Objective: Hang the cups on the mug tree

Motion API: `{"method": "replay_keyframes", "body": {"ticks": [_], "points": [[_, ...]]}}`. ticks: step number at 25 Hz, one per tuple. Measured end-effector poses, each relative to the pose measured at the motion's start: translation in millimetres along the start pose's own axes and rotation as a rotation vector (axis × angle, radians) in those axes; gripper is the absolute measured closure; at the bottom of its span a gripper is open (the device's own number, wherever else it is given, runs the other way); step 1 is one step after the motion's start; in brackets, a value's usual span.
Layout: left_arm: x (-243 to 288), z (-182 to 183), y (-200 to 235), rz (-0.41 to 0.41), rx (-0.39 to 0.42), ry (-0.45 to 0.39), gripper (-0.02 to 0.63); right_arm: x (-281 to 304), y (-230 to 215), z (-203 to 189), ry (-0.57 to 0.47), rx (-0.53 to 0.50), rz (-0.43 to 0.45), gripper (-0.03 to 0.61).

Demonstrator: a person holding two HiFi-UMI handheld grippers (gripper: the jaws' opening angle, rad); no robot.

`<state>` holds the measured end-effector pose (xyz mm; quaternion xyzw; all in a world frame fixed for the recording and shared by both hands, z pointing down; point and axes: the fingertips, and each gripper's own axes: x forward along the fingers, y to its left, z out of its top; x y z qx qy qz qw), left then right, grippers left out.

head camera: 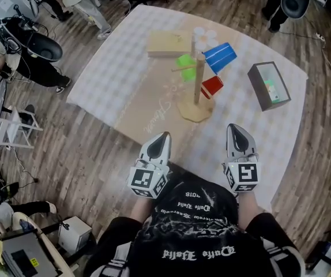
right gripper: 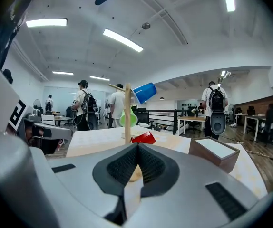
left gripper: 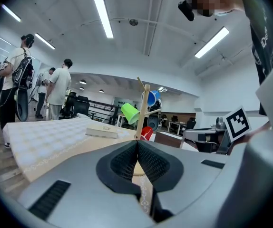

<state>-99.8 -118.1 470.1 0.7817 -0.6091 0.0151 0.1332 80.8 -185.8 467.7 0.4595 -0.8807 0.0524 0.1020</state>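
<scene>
A wooden mug tree (head camera: 198,91) stands near the middle of the table, and its pole (left gripper: 142,111) (right gripper: 127,113) shows in both gripper views. Three cups hang on it: a green cup (head camera: 185,64) (left gripper: 130,112) on the left, a blue cup (head camera: 219,56) (right gripper: 143,92) at the upper right and a red cup (head camera: 212,86) (right gripper: 143,137) low on the right. My left gripper (head camera: 164,137) (left gripper: 137,143) is shut and empty, at the table's near edge. The right gripper (head camera: 234,129) (right gripper: 137,146) is also shut and empty, beside it to the right.
A closed book (head camera: 168,44) (left gripper: 101,132) lies behind the tree. A dark box (head camera: 269,86) (right gripper: 215,152) with a light inside sits at the table's right. A white tablecloth (head camera: 119,62) covers the far part. Several people stand around the room.
</scene>
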Motion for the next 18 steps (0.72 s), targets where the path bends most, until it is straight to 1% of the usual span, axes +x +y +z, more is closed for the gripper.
{"method": "replay_keyframes", "body": {"ticks": [5, 10, 14, 18], "points": [[-3.4, -0.8, -0.2, 0.017, -0.01, -0.009, 0.593, -2.1, 5.9, 0.4, 0.001, -0.021, 0.024, 0.571], [-7.6, -1.8, 0.8, 0.029, -0.015, -0.011, 0.593, -5.4, 9.0, -0.4, 0.001, -0.028, 0.031, 0.571], [-7.0, 0.2, -0.2, 0.026, -0.002, -0.013, 0.594, -5.5, 10.2, 2.2, -0.009, -0.031, 0.032, 0.571], [-5.7, -4.0, -4.6, 0.019, 0.008, -0.008, 0.594, -6.8, 9.9, -3.4, -0.005, -0.032, 0.032, 0.571]]}}
